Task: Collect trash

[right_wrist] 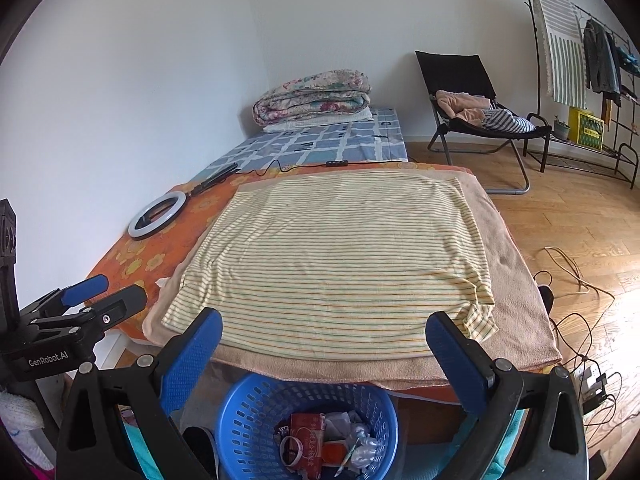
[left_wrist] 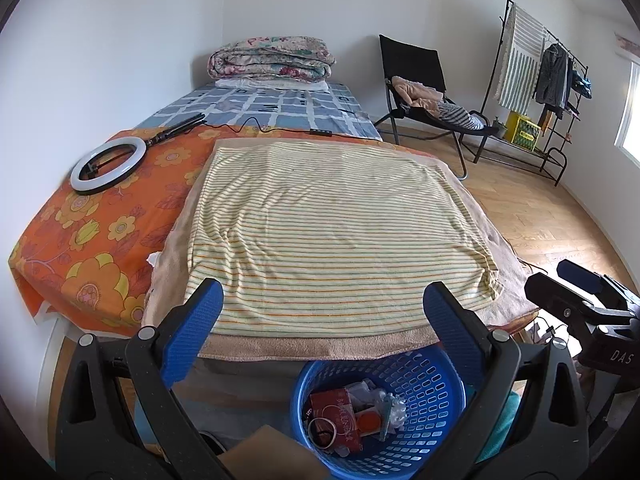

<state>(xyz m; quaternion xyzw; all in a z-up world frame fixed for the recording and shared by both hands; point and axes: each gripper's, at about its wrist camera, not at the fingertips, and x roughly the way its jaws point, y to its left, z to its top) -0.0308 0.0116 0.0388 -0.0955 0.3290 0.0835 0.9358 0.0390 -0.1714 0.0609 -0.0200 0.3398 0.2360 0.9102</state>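
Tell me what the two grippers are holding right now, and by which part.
Nothing. The left gripper and right gripper are both open and empty, above the blue basket of trash.

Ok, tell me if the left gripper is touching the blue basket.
Apart. The left wrist view shows the left gripper open and empty above the blue basket, clear of its rim.

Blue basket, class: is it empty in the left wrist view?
No. The blue basket holds a red packet, a roll of tape and crumpled wrappers.
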